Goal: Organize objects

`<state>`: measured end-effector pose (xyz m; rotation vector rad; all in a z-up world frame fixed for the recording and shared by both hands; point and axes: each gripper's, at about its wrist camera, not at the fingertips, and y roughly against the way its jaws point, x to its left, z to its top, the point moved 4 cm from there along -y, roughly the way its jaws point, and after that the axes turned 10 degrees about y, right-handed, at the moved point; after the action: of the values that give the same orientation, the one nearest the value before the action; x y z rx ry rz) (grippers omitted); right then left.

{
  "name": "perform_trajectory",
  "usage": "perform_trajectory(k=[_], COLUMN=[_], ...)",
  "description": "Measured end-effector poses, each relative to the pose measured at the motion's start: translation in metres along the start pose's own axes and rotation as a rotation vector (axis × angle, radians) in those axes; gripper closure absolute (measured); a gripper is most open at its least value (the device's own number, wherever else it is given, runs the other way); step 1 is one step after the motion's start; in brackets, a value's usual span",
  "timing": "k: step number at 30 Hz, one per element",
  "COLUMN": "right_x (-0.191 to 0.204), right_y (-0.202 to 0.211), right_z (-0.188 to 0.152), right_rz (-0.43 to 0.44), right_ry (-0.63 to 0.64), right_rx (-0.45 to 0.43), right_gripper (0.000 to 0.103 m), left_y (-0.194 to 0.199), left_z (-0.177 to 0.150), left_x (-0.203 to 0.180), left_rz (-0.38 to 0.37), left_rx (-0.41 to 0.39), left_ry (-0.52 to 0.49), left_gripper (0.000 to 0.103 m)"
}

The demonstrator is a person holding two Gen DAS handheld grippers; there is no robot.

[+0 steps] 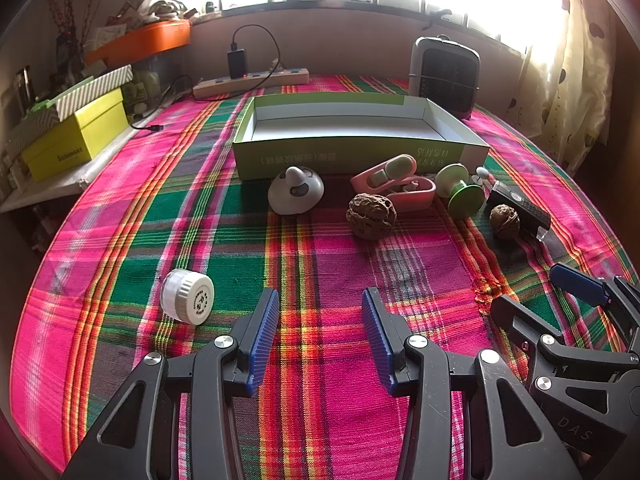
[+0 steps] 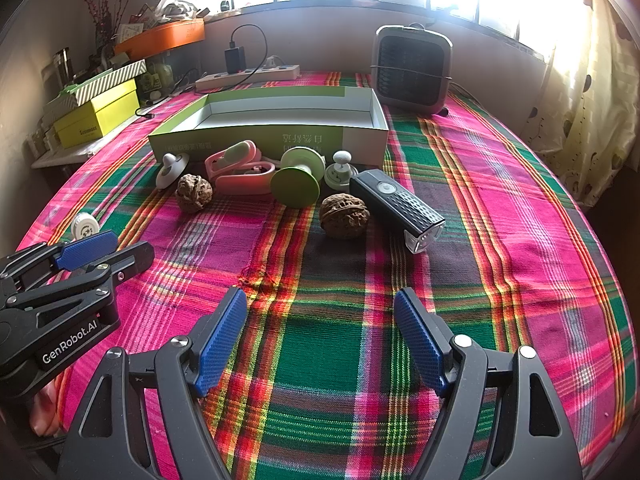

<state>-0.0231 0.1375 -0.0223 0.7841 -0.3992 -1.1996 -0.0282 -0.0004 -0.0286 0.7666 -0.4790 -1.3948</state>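
An empty green and white box (image 1: 352,152) (image 2: 256,136) stands at the middle of the plaid table. In front of it lie a white dome gadget (image 1: 295,191) (image 2: 172,169), a pink clip (image 1: 394,184) (image 2: 240,170), a green spool (image 1: 460,189) (image 2: 298,180), two walnuts (image 1: 371,216) (image 2: 345,215), (image 1: 505,220) (image 2: 193,193), a black flashlight (image 1: 522,210) (image 2: 398,204) and a small white knob gadget (image 2: 340,170). A white jar (image 1: 188,296) (image 2: 85,226) lies at the left. My left gripper (image 1: 320,336) (image 2: 100,252) is open and empty. My right gripper (image 2: 320,340) (image 1: 560,292) is open and empty beside it.
A grey heater (image 1: 444,76) (image 2: 412,68) stands behind the box at the right. A power strip (image 1: 252,82) (image 2: 248,76) with a charger lies at the back. Yellow and striped boxes (image 1: 76,136) sit on a side shelf at the left. A curtain (image 2: 580,92) hangs at the right.
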Motion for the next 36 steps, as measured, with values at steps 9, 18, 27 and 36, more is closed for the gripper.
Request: perform_trajectory(k=[9, 18, 27, 36], right_x=[0.0, 0.003, 0.0, -0.045], right_y=[0.0, 0.003, 0.004, 0.022], right_z=[0.0, 0.0, 0.001, 0.01], right_rz=[0.0, 0.0, 0.053, -0.017], right_ry=[0.0, 0.0, 0.023, -0.017], right_rx=[0.0, 0.001, 0.02, -0.038], right_gripper=[0.027, 0.027, 0.027, 0.027], left_y=[0.0, 0.0, 0.001, 0.02], left_z=[0.0, 0.0, 0.003, 0.007], left_x=[0.0, 0.0, 0.003, 0.016], left_rz=[0.002, 0.003, -0.029, -0.034], left_rx=[0.0, 0.0, 0.026, -0.011], left_ry=[0.0, -0.002, -0.021, -0.013], left_gripper=[0.061, 0.061, 0.062, 0.062])
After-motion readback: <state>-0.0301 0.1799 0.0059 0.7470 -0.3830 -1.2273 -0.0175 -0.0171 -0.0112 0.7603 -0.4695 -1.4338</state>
